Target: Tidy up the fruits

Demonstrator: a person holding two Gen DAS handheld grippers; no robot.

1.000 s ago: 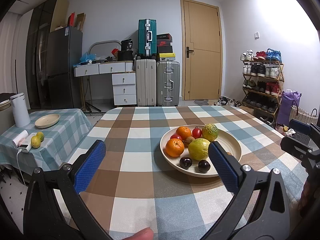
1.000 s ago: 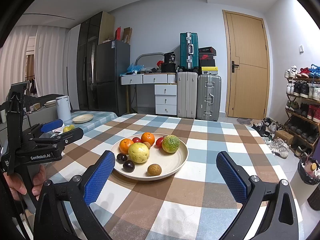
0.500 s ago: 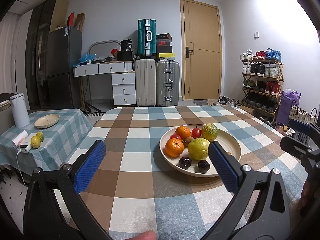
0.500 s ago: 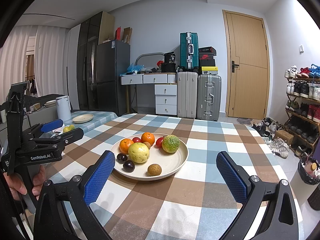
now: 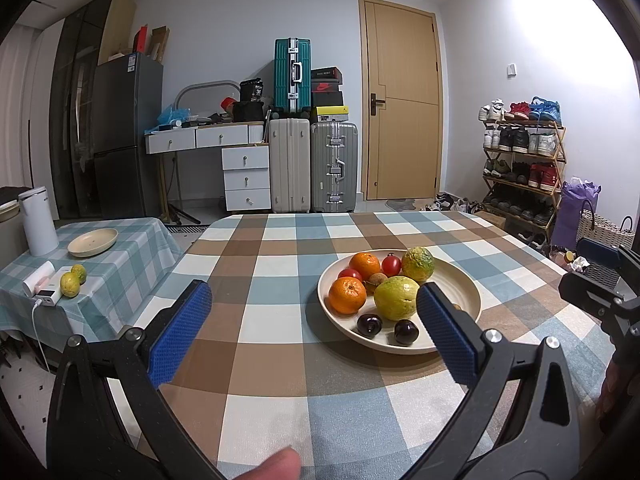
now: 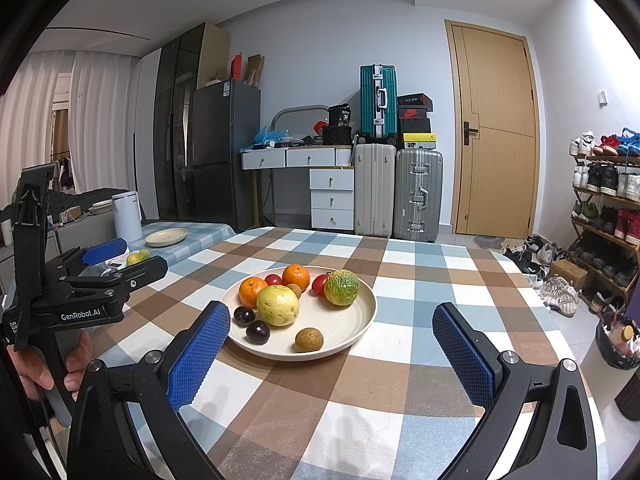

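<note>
The plate (image 6: pixel 362 322) lies ahead of both grippers on the table (image 6: pixel 420 264); from the right gripper (image 6: pixel 332 340) it sits nearer, slightly left of centre; from the left gripper (image 5: pixel 312 328), right of centre; both jaws gape wide, holding nothing. On the plate: two oranges, two tomatoes, two dark plums, one guava (image 6: pixel 277 305), one green-orange fruit, two small brown ones.

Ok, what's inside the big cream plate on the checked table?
In the plate: two oranges, a yellow guava, a green-orange fruit, small tomatoes, two dark plums, brown longans. Anything behind the guava stays hidden.
</note>
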